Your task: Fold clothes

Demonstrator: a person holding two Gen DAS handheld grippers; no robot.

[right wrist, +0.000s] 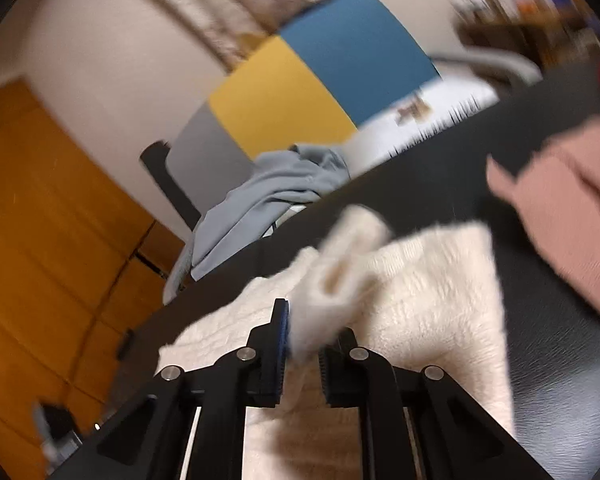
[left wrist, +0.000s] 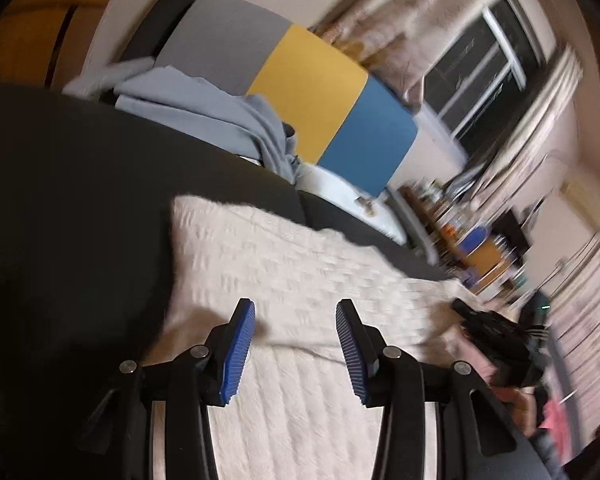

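Blue ribbed pads of the left claw (left wrist: 296,350) are standing well apart over a cream knitted sweater (left wrist: 300,264), gripping nothing, with the knit lying flat beneath the gap. The sweater is spreading across a dark table (left wrist: 80,208), part of it doubled over along a crease just ahead of the pads. In the right wrist view, the right claw (right wrist: 304,354) is nearly closed, with a bunched fold of the same sweater (right wrist: 428,280) standing up between its jaws; the blur is leaving it unclear whether the pads are pressing the cloth firmly or only loosely. A pink garment (right wrist: 572,216) is lying on the table beyond the sweater's far edge, and a grey-blue garment (left wrist: 204,120) is draped at the table's back edge, in front of a grey, yellow and blue panel (left wrist: 312,92).

The step in hand appears to be laying a folded section over the sweater's body. Doing it well is likely calling for the right claw to be carrying its fold low and level, setting the edge squarely along the sweater's side before letting go, so the thick knit is not rolling back. The open left claw seems best placed pressing or pinning the flat part beneath, keeping the crease straight. The soft, bulky knit is likely springing up unless smoothed afterward.
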